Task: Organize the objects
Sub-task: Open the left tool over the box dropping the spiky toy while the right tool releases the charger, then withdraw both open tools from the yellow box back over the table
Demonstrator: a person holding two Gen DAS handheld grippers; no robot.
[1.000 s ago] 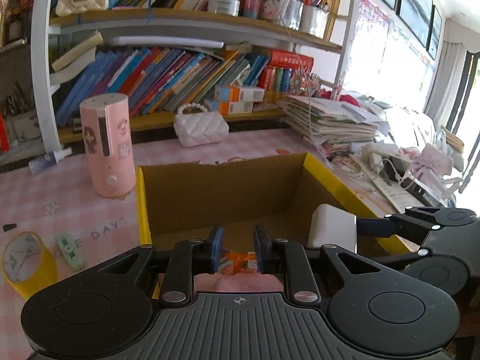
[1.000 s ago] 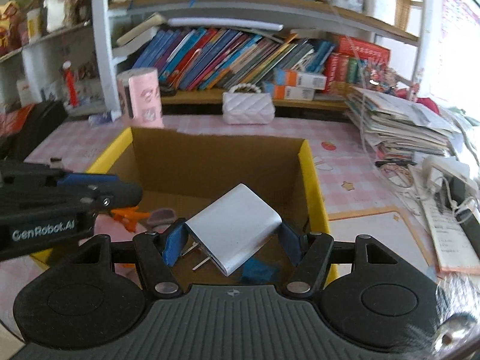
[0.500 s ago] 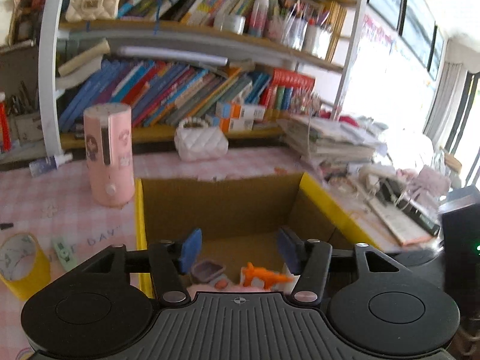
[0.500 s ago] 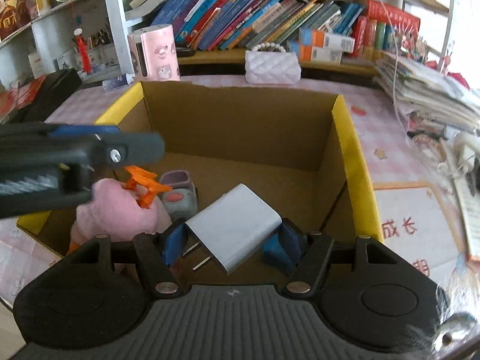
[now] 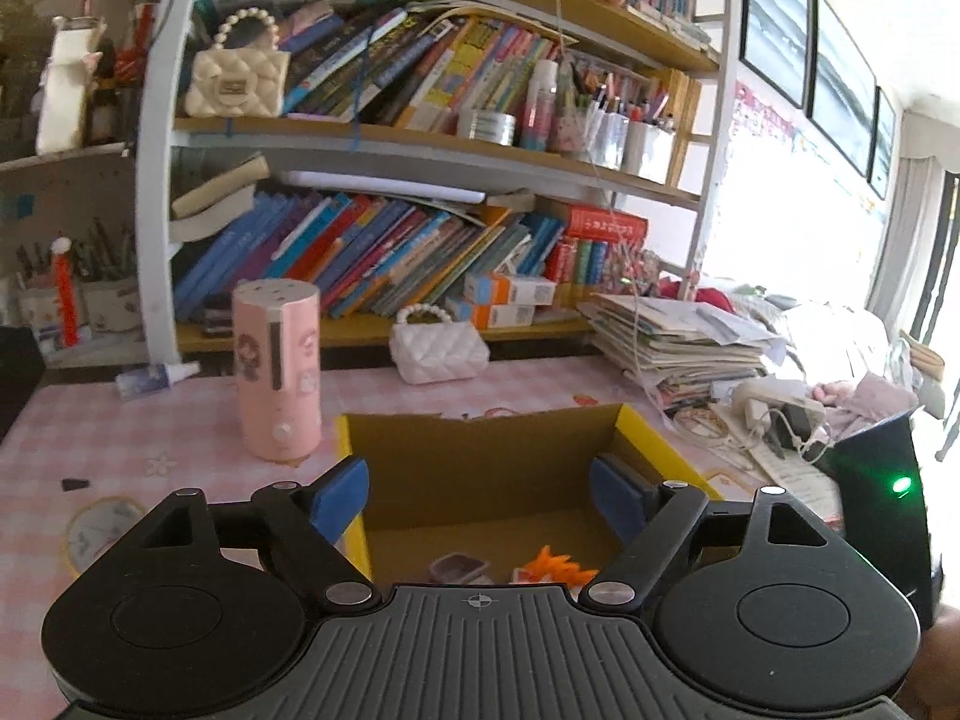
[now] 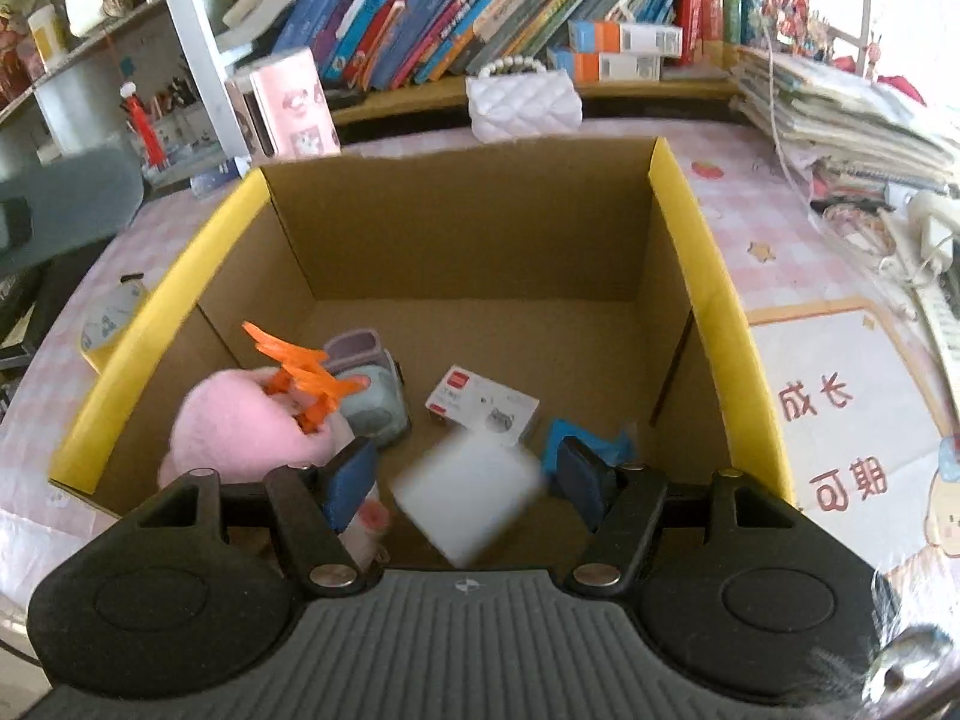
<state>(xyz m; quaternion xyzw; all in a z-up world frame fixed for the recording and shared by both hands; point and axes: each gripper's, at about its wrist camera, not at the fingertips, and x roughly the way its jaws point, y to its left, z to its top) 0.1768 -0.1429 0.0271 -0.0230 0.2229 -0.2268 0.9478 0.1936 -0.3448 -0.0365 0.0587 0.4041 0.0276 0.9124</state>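
Note:
A cardboard box with yellow rims (image 6: 714, 276) lies under both grippers. My right gripper (image 6: 465, 480) hangs over its near end. A white charger block (image 6: 471, 495), blurred, sits between the blue pads with a gap on each side, so it is loose. On the box floor lie a pink plush (image 6: 240, 426) with an orange toy (image 6: 300, 372), a grey-blue and purple case (image 6: 366, 396), a small white carton (image 6: 483, 402) and a blue item (image 6: 585, 444). My left gripper (image 5: 480, 495) is above the box's near edge (image 5: 354, 516); its jaws are opening with nothing between them.
A pink cylinder (image 5: 276, 378) and a white quilted purse (image 5: 438, 348) stand on the pink checked table behind the box. Stacked papers (image 5: 678, 336) and cables crowd the right. A yellow round item (image 5: 102, 528) lies left. A black housing with a green light (image 5: 882, 516) is close on the right.
The left jaws went from shut to wide and drew back and up, leaving the plush and orange toy in the box. The right gripper tipped downward and the white charger came loose from its pads.

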